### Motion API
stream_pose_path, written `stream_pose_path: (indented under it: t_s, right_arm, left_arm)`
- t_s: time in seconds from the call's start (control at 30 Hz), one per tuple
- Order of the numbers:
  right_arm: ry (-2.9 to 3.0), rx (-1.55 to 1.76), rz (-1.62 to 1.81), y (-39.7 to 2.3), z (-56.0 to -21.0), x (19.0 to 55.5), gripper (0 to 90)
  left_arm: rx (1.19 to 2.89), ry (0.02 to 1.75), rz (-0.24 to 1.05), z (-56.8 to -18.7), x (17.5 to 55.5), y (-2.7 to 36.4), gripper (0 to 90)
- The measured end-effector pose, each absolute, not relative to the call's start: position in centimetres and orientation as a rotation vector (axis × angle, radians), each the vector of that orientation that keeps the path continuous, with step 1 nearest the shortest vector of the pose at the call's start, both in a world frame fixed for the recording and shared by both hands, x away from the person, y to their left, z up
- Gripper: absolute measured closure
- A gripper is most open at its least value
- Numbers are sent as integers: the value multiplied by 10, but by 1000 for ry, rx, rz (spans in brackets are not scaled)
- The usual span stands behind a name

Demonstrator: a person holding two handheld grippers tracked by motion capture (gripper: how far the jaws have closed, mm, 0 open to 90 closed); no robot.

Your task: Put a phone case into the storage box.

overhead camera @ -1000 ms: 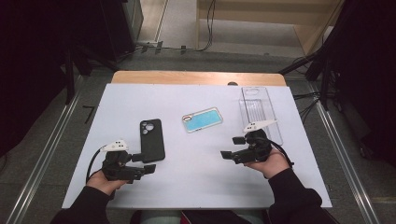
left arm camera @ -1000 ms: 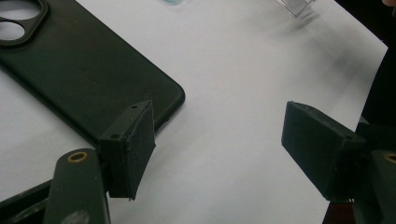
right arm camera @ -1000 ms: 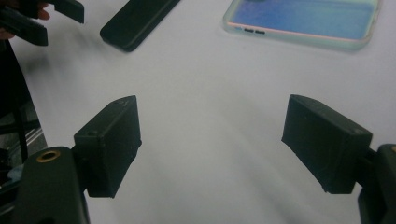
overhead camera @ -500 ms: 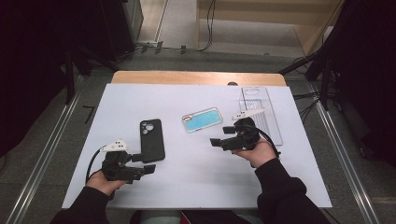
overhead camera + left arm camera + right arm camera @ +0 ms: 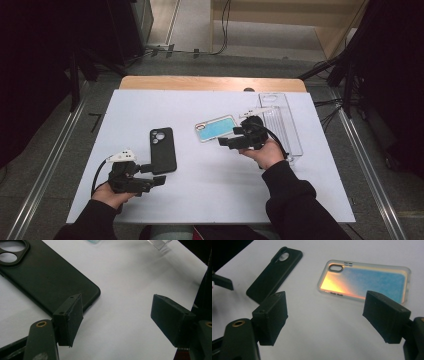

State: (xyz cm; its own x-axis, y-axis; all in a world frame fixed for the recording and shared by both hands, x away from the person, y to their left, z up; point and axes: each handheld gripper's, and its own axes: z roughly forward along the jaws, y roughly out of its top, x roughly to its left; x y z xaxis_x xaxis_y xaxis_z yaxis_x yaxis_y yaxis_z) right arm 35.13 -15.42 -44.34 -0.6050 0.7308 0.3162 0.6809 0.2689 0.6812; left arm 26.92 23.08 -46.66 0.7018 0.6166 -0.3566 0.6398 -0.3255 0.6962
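The blue phone case lies flat mid-desk toward the far edge, just ahead of my right gripper, jaws spread and empty; the flat thin case could skid off a pad. My left gripper idles, released, beside the black case

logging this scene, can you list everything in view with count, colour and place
black case: 1, black, flat on table, left of centre
blue case: 1, clear rim, blue-orange, flat at centre
clear tray: 1, clear, right far side of table
table: 1, white top, wooden far edge
left gripper: 1, black, open, near corner of black case
right gripper: 1, black, open, beside blue case
hands: 2, dark sleeves, at the near edge
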Motion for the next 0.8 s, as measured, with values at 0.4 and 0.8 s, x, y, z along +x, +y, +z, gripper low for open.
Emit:
stream_pose_path:
  t_s: [0.4,0.8]
  right_arm:
    - [2379,1452,1205,-148,-449,383,195]
    - [2340,1555,1056,-147,-468,413,659]
  left_arm:
    - [2027,957,-33,-467,269,231,258]
    - [2022,953,-27,-466,268,231,259]
